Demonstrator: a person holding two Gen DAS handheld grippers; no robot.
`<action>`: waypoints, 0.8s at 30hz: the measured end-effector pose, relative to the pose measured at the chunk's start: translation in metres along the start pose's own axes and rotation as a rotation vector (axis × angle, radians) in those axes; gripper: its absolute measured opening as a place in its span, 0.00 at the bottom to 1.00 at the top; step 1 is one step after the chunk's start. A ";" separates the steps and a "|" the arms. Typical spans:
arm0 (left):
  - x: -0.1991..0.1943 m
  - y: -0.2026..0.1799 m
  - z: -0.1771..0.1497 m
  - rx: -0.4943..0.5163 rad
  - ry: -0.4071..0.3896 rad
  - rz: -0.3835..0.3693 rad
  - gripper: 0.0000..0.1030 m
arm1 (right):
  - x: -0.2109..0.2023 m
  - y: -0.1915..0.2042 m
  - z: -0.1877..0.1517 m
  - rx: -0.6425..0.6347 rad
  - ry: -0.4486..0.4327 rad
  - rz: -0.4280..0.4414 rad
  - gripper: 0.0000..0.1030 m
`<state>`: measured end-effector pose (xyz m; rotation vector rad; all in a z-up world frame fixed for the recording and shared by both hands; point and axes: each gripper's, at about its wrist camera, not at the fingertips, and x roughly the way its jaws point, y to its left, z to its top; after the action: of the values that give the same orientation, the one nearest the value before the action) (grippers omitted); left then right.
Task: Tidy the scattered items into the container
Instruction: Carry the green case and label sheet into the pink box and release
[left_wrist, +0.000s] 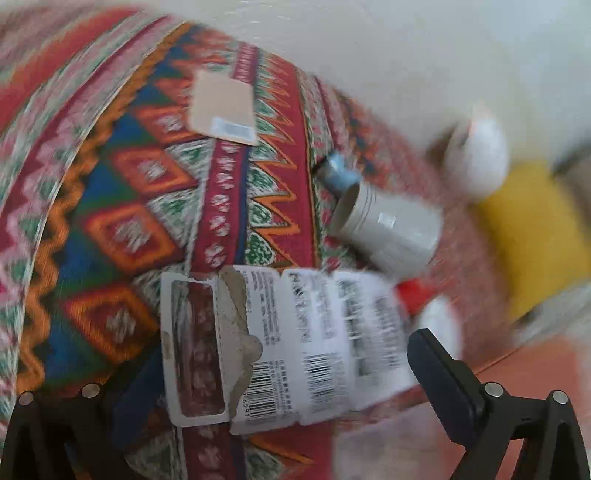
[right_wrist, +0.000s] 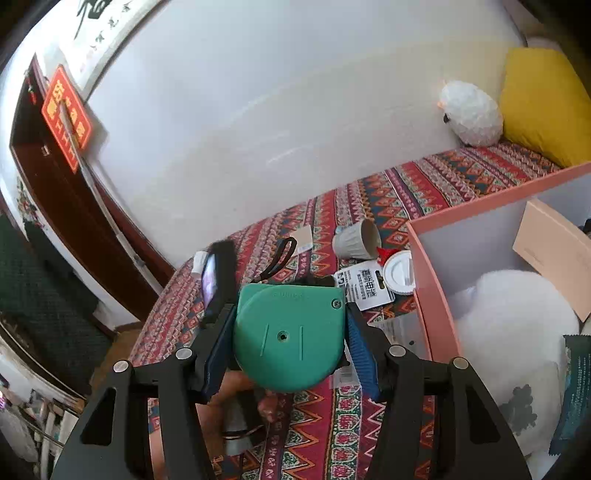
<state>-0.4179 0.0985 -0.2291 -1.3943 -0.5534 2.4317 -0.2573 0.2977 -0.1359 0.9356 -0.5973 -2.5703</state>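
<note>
In the left wrist view a torn white battery card lies on the patterned cloth between the wide-apart fingers of my left gripper, which is open. Beyond it a grey cup lies on its side, with a blue item behind it and a red-and-white lid beside it. A beige card lies farther off. My right gripper is shut on a green round plastic case, held above the cloth just left of the pink box.
The pink box holds a white fluffy item, a beige envelope and a dark teal packet. A black strap and a black device with a lit screen are on the cloth. A white plush and yellow cushion sit by the wall.
</note>
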 end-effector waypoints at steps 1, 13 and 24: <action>-0.004 -0.002 -0.002 0.015 -0.006 -0.016 0.64 | 0.001 -0.001 0.001 0.000 -0.001 0.000 0.59; -0.038 -0.004 -0.017 -0.031 0.040 -0.523 0.18 | -0.024 -0.018 0.012 0.059 -0.083 -0.005 0.59; 0.023 -0.008 0.003 -0.060 0.180 -0.406 0.64 | -0.041 -0.038 0.020 0.126 -0.103 -0.003 0.59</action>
<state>-0.4320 0.1146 -0.2418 -1.3514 -0.7828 1.9647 -0.2476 0.3540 -0.1195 0.8471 -0.7949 -2.6212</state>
